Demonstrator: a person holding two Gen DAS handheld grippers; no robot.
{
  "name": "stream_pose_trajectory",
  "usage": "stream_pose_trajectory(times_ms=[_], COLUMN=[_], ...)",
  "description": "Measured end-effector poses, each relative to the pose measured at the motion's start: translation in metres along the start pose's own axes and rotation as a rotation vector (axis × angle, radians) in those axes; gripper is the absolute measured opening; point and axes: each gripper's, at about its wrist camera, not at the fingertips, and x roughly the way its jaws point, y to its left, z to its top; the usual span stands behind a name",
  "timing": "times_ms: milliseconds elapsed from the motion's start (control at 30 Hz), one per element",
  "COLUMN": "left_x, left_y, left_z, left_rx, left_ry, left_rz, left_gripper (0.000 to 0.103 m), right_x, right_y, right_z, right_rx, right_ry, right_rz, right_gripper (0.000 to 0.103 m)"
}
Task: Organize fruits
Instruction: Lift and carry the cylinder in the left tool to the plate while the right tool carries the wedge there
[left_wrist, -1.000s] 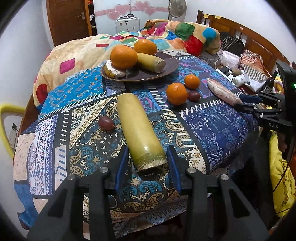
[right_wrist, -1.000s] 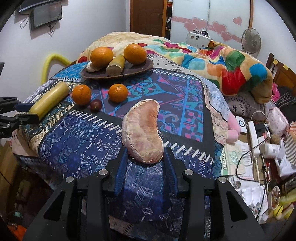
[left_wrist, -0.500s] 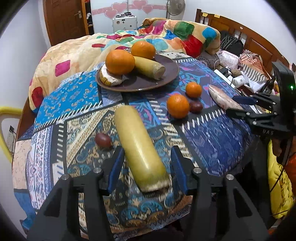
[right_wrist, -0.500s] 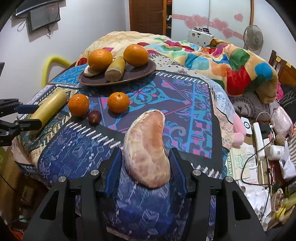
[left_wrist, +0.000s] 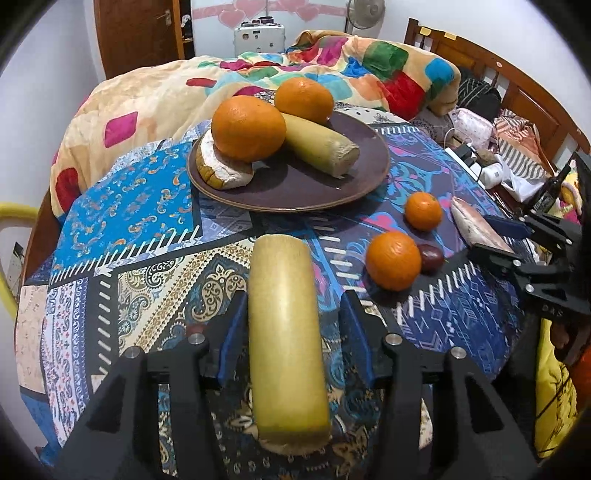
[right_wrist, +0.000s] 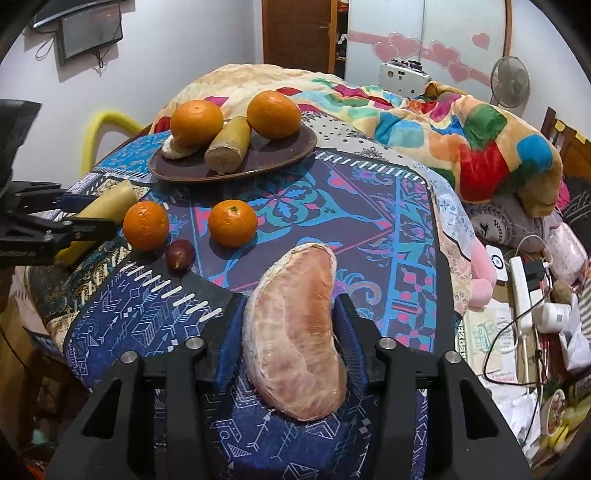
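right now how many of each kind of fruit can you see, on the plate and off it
oranges: 4, two on the plate at and, two on the cloth at and
sugarcane pieces: 2
pomelo segments: 2
small dark red fruits: 1
total: 9
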Motion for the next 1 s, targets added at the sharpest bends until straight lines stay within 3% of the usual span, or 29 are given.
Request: stream_pose_trajectory(times_ms=[167, 367, 1000], left_x=[-0.001, -0.008, -0.065], left_y=[0.003, 0.000, -0.002], left_z=[0.002, 0.001, 0.014], left_rx=[-0.008, 0.006, -0.002], left_ry=[-0.020, -0.031, -0.197], left_rz=[-0.001, 0.000, -0.033], left_gripper=[0.037, 0.037, 0.037], right_x=[-0.001, -0.008, -0.049], right_y=[0.005, 0.003, 0.004], right_z=[0.000, 0.005, 0.040], right_rx=[-0.009, 0.010, 0.054], right_ry=[-0.016, -0.046, -0.227], right_rz=[-0.031, -0.031, -0.044], right_gripper=[0.042, 0.041, 0.041])
